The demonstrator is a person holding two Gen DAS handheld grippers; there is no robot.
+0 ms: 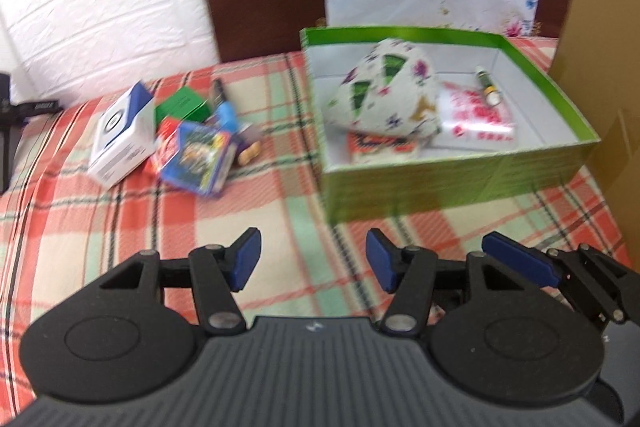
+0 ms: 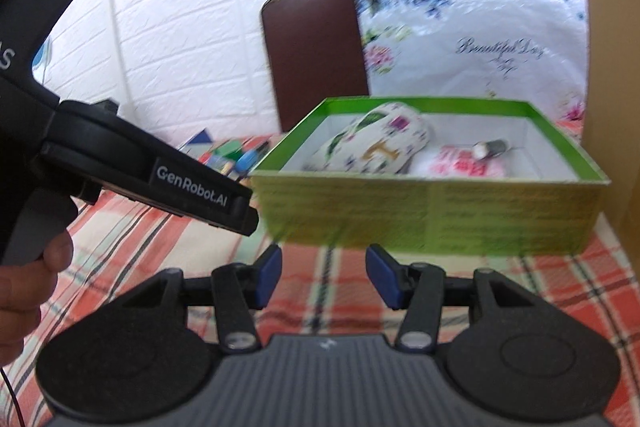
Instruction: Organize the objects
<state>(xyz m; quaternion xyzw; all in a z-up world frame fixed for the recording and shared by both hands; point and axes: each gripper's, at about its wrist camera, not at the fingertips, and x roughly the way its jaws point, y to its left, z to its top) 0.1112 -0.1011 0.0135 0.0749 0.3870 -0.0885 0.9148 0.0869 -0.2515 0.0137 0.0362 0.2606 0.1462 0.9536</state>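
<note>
White "GenRobot.AI" lettering marks the left gripper point(image 2: 248, 223). Left of the green box point(image 1: 460, 183) lie small cartons point(image 1: 160, 143). Both it and the right gripper point(image 2: 324, 279) gape partway, empty.

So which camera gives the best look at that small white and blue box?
The left wrist view: the white and blue box lies fully visible among the loose items. The right wrist view shows only a blue corner of it behind the other handle.

The left gripper point(image 1: 313, 259) hangs over the plaid cloth point(image 1: 120, 227), jaws apart with nothing between them. Far right stands a green box point(image 1: 460, 171) holding a floral pouch point(image 1: 384, 87); far left lies a heap of small boxes point(image 1: 160, 139).
</note>
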